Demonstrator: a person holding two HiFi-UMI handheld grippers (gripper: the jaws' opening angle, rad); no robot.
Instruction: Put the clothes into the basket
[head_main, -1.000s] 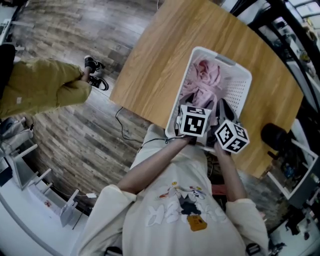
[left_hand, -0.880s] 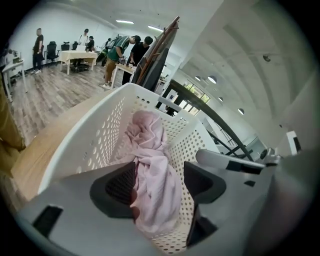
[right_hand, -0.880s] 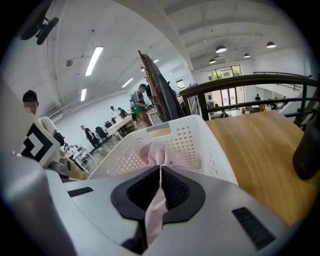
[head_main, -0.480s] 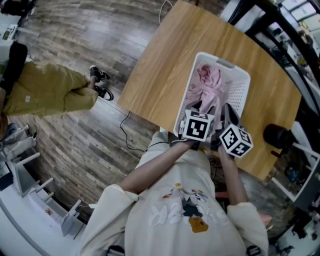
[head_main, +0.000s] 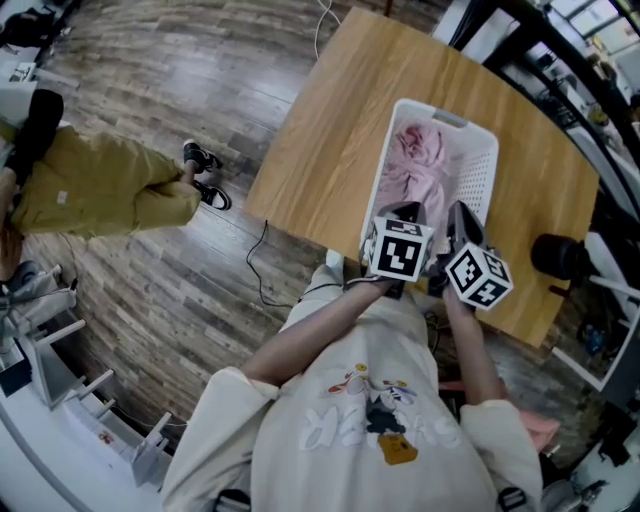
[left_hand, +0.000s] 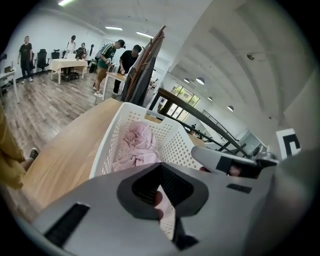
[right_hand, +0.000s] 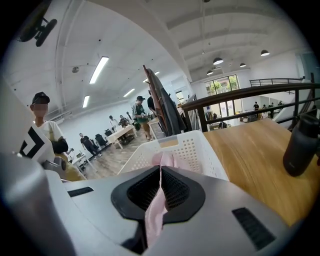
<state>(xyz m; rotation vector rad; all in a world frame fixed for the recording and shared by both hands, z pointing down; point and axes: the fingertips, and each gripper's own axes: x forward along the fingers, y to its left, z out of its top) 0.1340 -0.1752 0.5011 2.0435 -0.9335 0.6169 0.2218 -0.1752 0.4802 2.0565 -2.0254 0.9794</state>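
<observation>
Pink soft cloth garment (head_main: 415, 165), light and limp, is bunching inside the white perforated plastic basket (head_main: 480, 135), my right claw (right_hand: 160, 172) and just-closed left claw (left_hand: 160, 172) pinching its folds.

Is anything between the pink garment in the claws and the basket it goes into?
Nothing visible. The pink garment lies in the white basket; the right claw is shut on a fold of it, and the left claw has just closed on it, at the basket's near end.

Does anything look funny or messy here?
Nothing spilled or broken. One odd thing: the pink cloth already lies in the basket, yet the right gripper pinches a fold, and the left gripper has just closed on some too.
</observation>
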